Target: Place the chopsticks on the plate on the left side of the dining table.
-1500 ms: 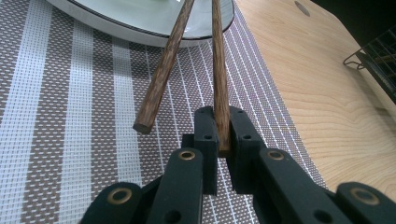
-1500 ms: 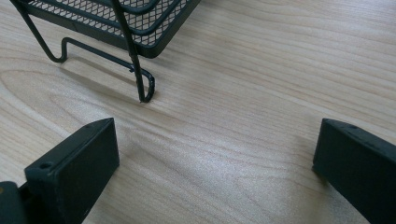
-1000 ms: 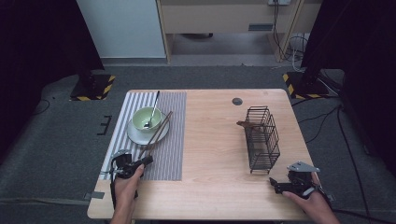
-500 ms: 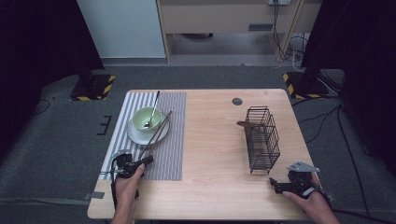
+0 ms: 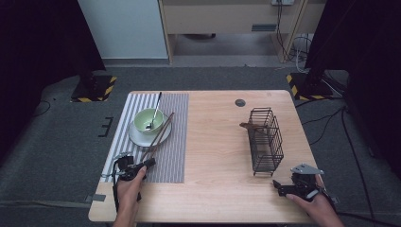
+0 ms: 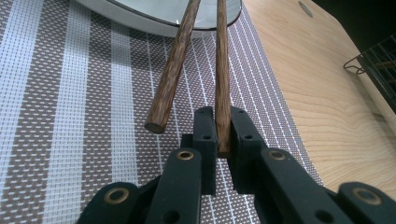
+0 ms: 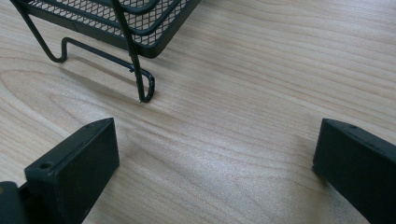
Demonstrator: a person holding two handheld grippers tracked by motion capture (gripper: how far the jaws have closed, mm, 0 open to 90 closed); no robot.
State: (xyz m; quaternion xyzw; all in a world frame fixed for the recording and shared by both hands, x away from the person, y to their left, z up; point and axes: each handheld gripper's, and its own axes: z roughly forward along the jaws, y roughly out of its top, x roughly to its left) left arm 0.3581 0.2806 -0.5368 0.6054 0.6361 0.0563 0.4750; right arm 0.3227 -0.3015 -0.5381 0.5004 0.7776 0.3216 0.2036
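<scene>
Your left tool (image 6: 223, 140) is pinched on the near end of one chopstick (image 6: 222, 70), which runs long and straight away onto the plate (image 6: 140, 14), with the other chopstick (image 6: 173, 70) loose just beside it, maybe touching, while your right tool (image 7: 215, 149) gapes wide over the bench (image 7: 261, 93).

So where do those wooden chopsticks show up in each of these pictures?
High view: chopsticks left of centre, slanting from the plate to the left hand-held gripper.
Left gripper view: top centre, one clamped between the jaws.
Right gripper view: not in it.
Shared landmark: black wire rack.
</scene>
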